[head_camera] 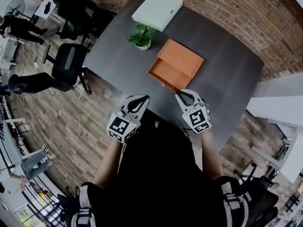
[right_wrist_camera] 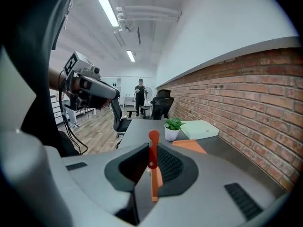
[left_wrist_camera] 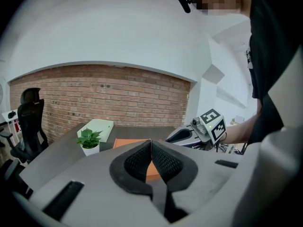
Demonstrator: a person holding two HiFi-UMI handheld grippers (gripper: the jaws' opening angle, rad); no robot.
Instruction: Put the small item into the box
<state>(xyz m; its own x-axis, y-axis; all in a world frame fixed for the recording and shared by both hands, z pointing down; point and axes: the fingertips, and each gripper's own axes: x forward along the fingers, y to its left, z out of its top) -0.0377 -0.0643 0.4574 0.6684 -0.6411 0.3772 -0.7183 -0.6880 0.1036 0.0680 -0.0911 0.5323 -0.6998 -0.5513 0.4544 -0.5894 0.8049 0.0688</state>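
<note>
The small red item (right_wrist_camera: 153, 161) stands upright, clamped between the fingers of the right gripper (head_camera: 184, 95), just in front of the orange box (head_camera: 176, 64). Left of the box, the left gripper (head_camera: 140, 100) hangs with its fingers together and empty. A potted plant (head_camera: 141, 36) stands behind the box's left corner on the worktop (head_camera: 229, 82).

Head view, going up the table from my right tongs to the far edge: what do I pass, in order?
right tongs, shut on the small orange-red item → orange box → potted plant → flat white box
</note>
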